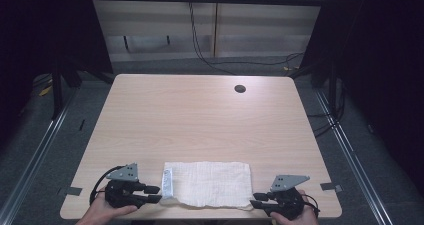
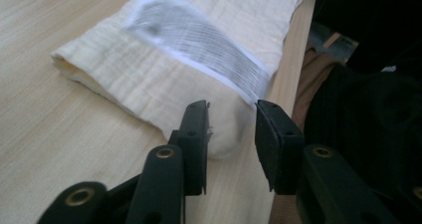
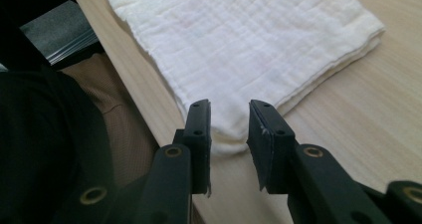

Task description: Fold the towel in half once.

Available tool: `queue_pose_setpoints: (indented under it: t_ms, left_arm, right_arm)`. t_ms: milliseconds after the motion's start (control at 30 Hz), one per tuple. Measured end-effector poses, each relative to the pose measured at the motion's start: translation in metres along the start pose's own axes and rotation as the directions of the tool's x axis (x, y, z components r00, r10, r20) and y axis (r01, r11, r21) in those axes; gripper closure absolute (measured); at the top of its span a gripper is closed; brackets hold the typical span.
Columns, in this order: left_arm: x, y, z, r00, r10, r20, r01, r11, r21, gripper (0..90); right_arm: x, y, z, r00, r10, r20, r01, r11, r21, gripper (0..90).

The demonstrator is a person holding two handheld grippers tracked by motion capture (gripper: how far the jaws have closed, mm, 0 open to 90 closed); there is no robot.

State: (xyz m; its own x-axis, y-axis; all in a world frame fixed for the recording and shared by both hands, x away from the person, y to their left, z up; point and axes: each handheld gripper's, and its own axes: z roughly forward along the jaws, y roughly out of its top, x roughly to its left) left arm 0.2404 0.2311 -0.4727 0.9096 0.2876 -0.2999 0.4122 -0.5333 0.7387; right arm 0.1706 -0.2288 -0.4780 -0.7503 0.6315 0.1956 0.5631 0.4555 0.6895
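Observation:
A folded white cloth [image 1: 207, 183] lies flat along the table's front edge. Its left end bears a striped printed label [image 1: 167, 182] [image 2: 199, 42]. My left gripper [image 1: 159, 194] rests at the cloth's front left corner. In the left gripper view the gripper [image 2: 231, 109] is open, with the cloth [image 2: 149, 74] corner lying between the jaws and not pinched. My right gripper [image 1: 254, 200] sits at the front right corner. The right gripper view shows the gripper [image 3: 229, 107] open too, the cloth [image 3: 249, 40] corner lying loose in the gap.
The light wooden table [image 1: 200, 120] has a dark cable hole [image 1: 240, 88] at the back right. Grey tape marks [image 1: 74, 190] [image 1: 331, 187] sit near the two front corners. The cloth's front hem slightly overhangs the front edge. Cables trail on the floor behind.

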Motion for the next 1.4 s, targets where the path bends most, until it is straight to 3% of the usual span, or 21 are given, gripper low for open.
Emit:
queue_pose_setpoints:
  t_ms: [267,433,533,700,800,867,1200,1400]
  left_arm:
    - [0.010,0.002,-0.019,0.9975,-0.045,-0.054,0.039,0.9925,-0.116,62.0]
    - [0.021,0.013,-0.013,0.9897,-0.044,-0.137,0.032,0.9954,-0.090,66.7]
    - [0.037,0.028,-0.003,0.9864,-0.031,-0.162,0.021,0.9979,-0.061,68.5]
    - [0.060,0.043,0.016,0.9865,-0.052,-0.155,0.047,0.9982,-0.038,64.4]
    - [0.068,0.043,0.026,0.9889,-0.062,-0.135,0.058,0.9979,-0.029,65.4]
    - [0.067,0.042,0.029,0.9856,-0.049,-0.162,0.045,0.9986,-0.026,65.0]
    - [0.071,0.037,0.044,0.9853,-0.055,-0.162,0.059,0.9981,0.016,58.8]
    - [0.070,0.034,0.050,0.9835,-0.043,-0.176,0.050,0.9982,0.034,58.3]
  right_arm:
    - [-0.006,0.008,0.002,0.9994,0.014,0.032,-0.013,0.999,-0.031,67.8]
    - [-0.013,0.019,0.007,0.9987,0.013,0.050,-0.011,0.999,-0.037,64.7]
    - [-0.019,0.032,0.015,0.9971,-0.004,0.076,0.004,1.000,-0.001,61.6]
    - [-0.034,0.050,0.025,0.9924,0.023,0.121,-0.024,1.000,0.009,56.3]
    - [-0.040,0.048,0.033,0.9880,0.029,0.152,-0.034,0.999,0.036,51.1]
    - [-0.043,0.044,0.037,0.9872,0.048,0.152,-0.054,0.998,0.031,49.5]
    - [-0.037,0.033,0.043,0.9860,0.039,0.162,-0.047,0.998,0.046,47.8]
    - [-0.031,0.034,0.047,0.9852,-0.017,0.171,0.006,0.998,0.063,52.0]
